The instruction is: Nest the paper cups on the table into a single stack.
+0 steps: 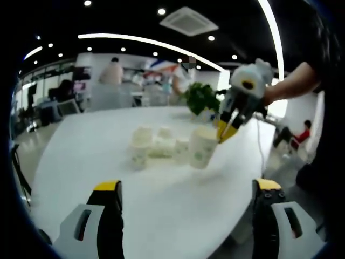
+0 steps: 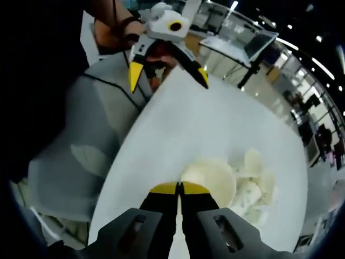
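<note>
A cluster of white paper cups [image 1: 153, 144] sits near the middle of a white table [image 1: 108, 162], some upright and some seemingly tipped or partly nested; blur hides the exact count. The nearest, largest cup [image 1: 202, 147] stands upright at the right edge of the cluster and bears a faint green print.

In the left gripper view, the right gripper [image 1: 226, 130] reaches in from the right, its yellow-tipped jaws drawn together on the rim of that large cup. The right gripper view looks down into the open mouth of this cup [image 2: 211, 179], with the right gripper [image 2: 179, 188] jaws closed tight against the near rim, and the other cups [image 2: 253, 186] just beyond it.

The left gripper [image 1: 186, 186] hovers low over the table, short of the cups, jaws spread wide and holding nothing. In the right gripper view it [image 2: 168, 75] appears across the table, jaws apart, held by a person's hand [image 2: 116, 32].

Beyond the table stand a green potted plant [image 1: 200, 98], office desks and a few people under ceiling lights.
</note>
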A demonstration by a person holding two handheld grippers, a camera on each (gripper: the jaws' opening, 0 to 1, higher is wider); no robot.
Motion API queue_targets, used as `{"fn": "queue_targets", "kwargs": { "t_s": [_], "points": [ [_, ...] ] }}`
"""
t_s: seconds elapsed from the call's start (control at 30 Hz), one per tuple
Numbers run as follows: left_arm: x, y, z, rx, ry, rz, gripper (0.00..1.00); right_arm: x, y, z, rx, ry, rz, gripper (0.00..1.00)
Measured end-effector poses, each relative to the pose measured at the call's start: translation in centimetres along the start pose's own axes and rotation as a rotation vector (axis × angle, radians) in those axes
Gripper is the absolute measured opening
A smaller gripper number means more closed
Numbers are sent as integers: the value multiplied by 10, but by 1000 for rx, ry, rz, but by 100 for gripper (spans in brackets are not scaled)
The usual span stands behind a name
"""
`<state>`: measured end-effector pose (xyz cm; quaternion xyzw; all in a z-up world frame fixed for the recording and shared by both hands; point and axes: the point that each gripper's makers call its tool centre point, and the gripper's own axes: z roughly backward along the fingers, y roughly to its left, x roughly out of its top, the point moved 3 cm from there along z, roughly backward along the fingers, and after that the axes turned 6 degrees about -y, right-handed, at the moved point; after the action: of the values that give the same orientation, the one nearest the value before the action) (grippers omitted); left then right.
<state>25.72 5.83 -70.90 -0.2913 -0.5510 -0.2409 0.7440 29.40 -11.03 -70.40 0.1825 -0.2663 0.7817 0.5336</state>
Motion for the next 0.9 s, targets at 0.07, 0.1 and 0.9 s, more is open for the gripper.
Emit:
{"fn": "queue_targets", "kwargs": {
  "t_s": [0.07, 0.1, 0.9],
  "points": [
    [1, 0, 0, -3, 0, 1, 100, 0, 6, -2, 7, 0, -10, 0],
    [1, 0, 0, -5, 0, -1, 100, 0, 10, -4, 11, 0, -14, 0],
    [-2, -3, 4, -5, 1, 4, 100, -7, 60, -37, 101, 29, -22, 0]
  ]
}}
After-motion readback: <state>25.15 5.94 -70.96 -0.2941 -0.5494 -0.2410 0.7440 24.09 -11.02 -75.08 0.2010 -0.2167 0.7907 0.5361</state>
